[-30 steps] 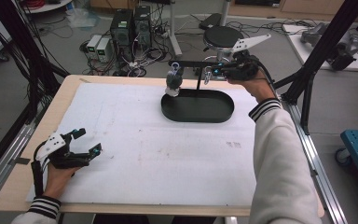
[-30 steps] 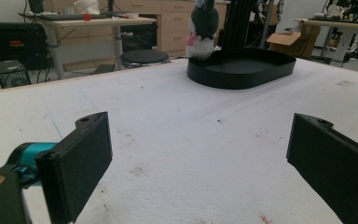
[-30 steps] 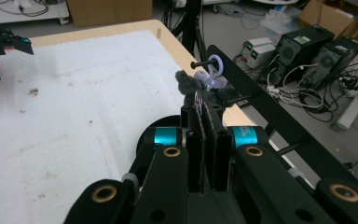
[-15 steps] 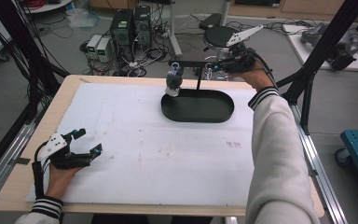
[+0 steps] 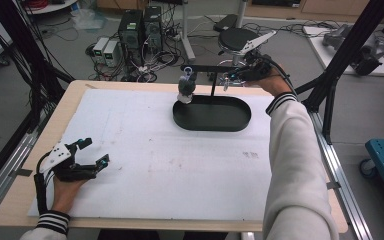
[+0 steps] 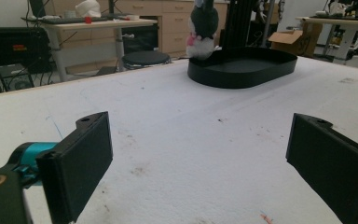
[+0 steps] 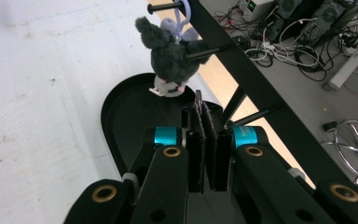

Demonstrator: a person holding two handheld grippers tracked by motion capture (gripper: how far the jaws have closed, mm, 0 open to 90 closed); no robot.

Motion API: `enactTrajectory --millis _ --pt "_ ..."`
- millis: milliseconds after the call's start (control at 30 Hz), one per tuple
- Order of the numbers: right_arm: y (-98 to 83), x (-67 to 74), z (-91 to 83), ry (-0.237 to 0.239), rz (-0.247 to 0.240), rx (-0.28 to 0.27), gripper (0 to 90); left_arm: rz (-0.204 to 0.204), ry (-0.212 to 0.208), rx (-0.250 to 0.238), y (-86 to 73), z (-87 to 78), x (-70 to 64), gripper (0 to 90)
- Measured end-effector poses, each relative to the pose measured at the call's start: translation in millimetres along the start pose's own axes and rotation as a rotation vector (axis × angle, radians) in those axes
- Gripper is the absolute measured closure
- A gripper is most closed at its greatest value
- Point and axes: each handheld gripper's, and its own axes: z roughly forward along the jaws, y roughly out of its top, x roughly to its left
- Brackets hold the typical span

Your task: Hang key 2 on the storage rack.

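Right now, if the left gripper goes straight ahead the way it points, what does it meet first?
Probably the black oval tray. The left gripper, fingers open, looks across bare white table toward it, and the plush toy hangs above the tray's edge. Depth is hard to judge.

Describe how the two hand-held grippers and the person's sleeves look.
Both are black tools. The left hand-held gripper has flat rectangular black pads, teal collars at the jaws, brass-coloured rivets, a pale three-cornered plate on top and a black cable trailing back. The right hand-held gripper has the same teal collars, brass rivets and a grey plate. The sleeves are whitish with dark-striped cuffs.
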Motion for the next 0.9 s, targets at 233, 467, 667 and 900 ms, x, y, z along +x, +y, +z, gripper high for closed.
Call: enactTrajectory --millis 233,467,667,900 --pt "-2.4 -4.2 6.2 -0.007 -0.002 0.018 88.5 -0.001 -0.002 -0.004 -0.1 0.2 0.2 7.5" --pt "-4.6 -6.5 8.5 -0.013 0.011 0.032 88.5 0.001 -0.005 -0.005 -0.2 0.1 0.0 7.5" --pt "-6.6 -10.1 10.9 -0.02 0.013 0.035 88.5 0.012 -0.009 -0.004 -0.2 -0.1 -0.3 7.5" --pt "-9.2 -13.9 12.1 -0.036 0.023 0.043 88.5 0.016 -0.01 -0.004 -0.1 -0.1 -0.4 7.5"
